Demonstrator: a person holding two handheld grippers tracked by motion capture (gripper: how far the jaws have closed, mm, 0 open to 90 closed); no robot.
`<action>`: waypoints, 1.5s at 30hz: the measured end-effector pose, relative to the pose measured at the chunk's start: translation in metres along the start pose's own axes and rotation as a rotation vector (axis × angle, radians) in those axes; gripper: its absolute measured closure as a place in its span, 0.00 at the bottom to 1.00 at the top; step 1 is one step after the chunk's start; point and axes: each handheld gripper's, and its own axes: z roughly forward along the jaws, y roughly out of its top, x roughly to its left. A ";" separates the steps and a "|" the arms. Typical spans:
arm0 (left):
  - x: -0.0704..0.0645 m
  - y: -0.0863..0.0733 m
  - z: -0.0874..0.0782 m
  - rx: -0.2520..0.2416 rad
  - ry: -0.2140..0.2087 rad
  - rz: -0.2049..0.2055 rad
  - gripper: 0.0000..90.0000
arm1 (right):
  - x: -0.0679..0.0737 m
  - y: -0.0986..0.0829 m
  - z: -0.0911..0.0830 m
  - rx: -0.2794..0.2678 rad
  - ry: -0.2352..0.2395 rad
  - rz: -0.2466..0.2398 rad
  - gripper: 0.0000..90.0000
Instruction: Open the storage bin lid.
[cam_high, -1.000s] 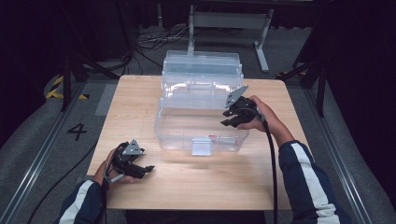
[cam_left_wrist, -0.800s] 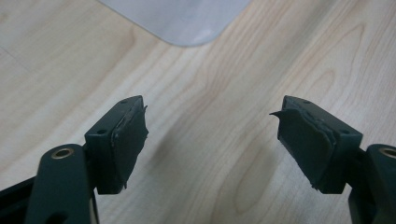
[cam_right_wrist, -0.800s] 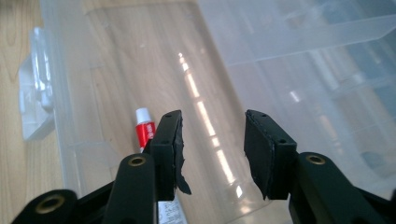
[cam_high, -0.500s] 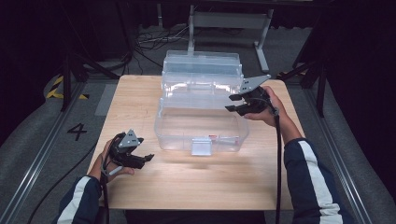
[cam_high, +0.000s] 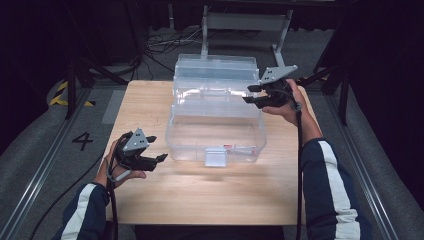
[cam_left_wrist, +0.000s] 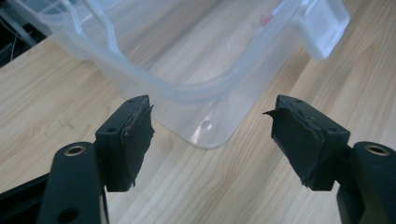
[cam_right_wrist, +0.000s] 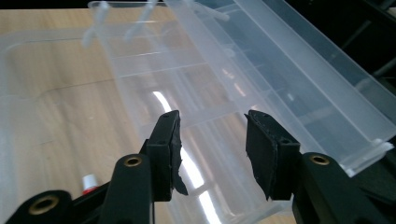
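High view: a clear plastic storage box with a hinged lid sits at the middle of a light wooden table. Its lid stands open at the far side, with a clear front latch at the near wall and a small red-and-white item inside beside the latch. The left gripper, black with a grey three-cornered plate, is held low over the table just off the box's near-left corner, jaws spread wide and empty. The right gripper is raised at the box's far-right edge, near the open lid, jaws parted with nothing between them. Both sleeves are dark blue with a white stripe. Around the table: grey floor, a painted number 4 left of the box, yellow-black hazard tape farther left, cables and a grey metal frame behind the box; the room is dark.

Left gripper view: the two black jaws stand wide apart, pads worn, framing the box's rounded corner without touching it. The latch is upper right, with wood grain below.

Right gripper view: the jaws are moderately open above the box's interior tray and lid, gripping nothing. The red-and-white item lies low on the left, inside the box.
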 end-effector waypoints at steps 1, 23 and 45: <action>0.000 0.003 0.001 -0.002 -0.005 0.009 0.33 | -0.002 0.001 0.002 0.007 -0.005 0.000 0.62; -0.001 0.031 0.045 0.065 -0.090 0.066 0.40 | -0.032 0.019 0.032 0.134 -0.029 0.031 0.63; -0.009 0.041 0.078 0.197 -0.152 0.189 0.77 | -0.037 0.025 0.052 0.271 0.019 0.015 0.78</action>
